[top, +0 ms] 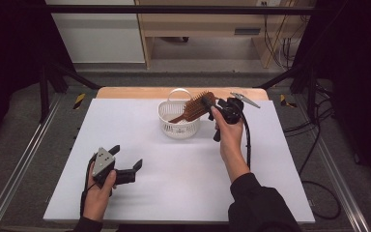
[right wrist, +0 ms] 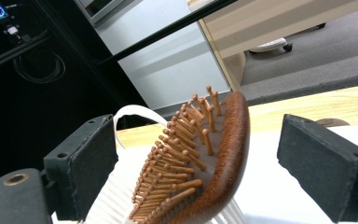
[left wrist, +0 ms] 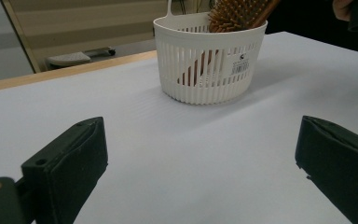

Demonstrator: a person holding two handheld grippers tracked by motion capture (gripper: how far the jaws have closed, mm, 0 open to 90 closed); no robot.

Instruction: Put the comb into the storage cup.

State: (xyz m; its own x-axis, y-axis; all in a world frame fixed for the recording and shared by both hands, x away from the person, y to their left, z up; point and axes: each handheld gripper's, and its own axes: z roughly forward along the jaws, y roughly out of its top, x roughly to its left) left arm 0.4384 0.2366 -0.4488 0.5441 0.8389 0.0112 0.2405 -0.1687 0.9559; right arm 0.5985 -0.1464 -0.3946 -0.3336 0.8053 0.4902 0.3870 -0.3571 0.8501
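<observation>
While the wooden hairbrush (top: pixel 196 107) leans handle-down in the white basket (top: pixel 174 126), the right tool (right wrist: pixel 200 163) straddles its head, jaws spread, seemingly not touching; the left tool (top: pixel 125 162) rests spread, farther away.

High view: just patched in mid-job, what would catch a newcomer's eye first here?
The wooden hairbrush stands out first, propped head-up in the white slotted basket at the far middle of the white table. The right gripper hovers right at the brush head, its jaws apart on either side without pressing on it. The left gripper waits open near the table's front left, aimed at the basket.
</observation>
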